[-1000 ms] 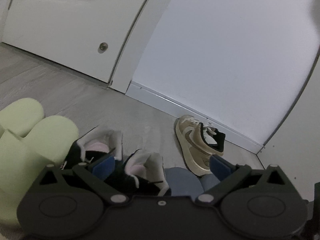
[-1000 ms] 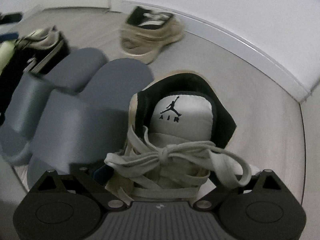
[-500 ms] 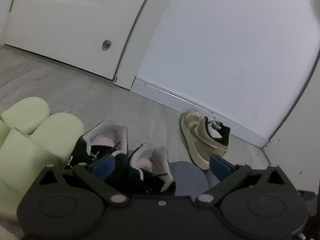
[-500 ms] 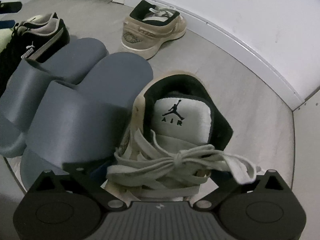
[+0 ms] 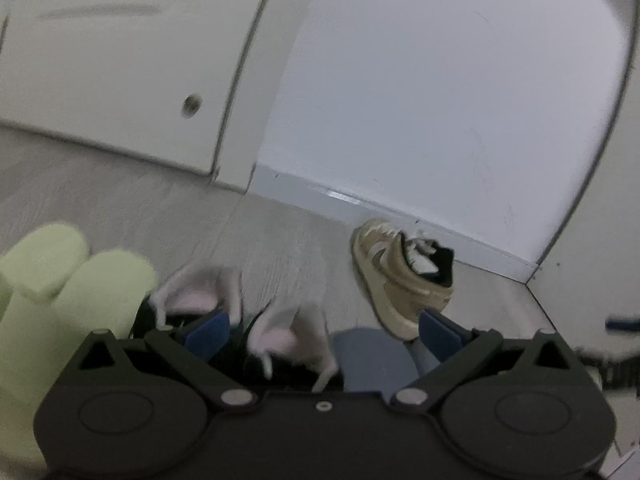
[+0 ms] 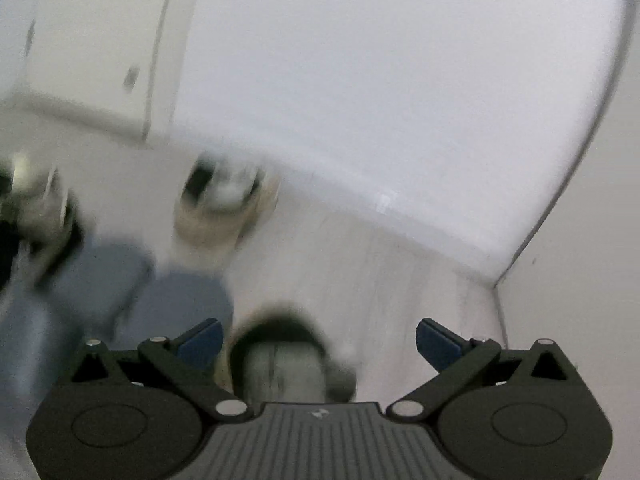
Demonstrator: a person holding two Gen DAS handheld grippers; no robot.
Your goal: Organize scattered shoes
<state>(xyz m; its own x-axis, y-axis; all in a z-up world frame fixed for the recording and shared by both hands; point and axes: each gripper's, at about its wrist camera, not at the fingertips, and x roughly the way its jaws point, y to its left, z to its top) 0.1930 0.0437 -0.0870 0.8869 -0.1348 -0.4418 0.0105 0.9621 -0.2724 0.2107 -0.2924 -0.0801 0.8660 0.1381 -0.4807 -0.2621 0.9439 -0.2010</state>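
Note:
My left gripper [image 5: 324, 330] hangs open above the row of shoes: pale green slippers [image 5: 60, 280] on the left, black sneakers with pink lining [image 5: 280, 336] under the jaws, then blue-grey slippers [image 5: 372, 360]. One tan sneaker [image 5: 400, 276] lies apart by the baseboard, its toe toward the wall. The right wrist view is blurred by motion. My right gripper [image 6: 319, 340] is open wide, and the second tan sneaker [image 6: 280, 360] stands on the floor low between its fingers, untouched, beside the blue-grey slippers [image 6: 176, 300]. The far tan sneaker [image 6: 224, 208] shows as a smear.
A white door [image 5: 120, 80] with a small round fitting [image 5: 192, 104] closes the back left. A white wall with a grey baseboard [image 5: 360, 200] runs to a corner [image 5: 532, 276] on the right. Bare wood floor [image 5: 280, 240] lies between the row and the wall.
My right gripper has pulled back and tilted up from the tan sneaker, which stays beside the blue-grey slippers. My left gripper has drifted a little, still open.

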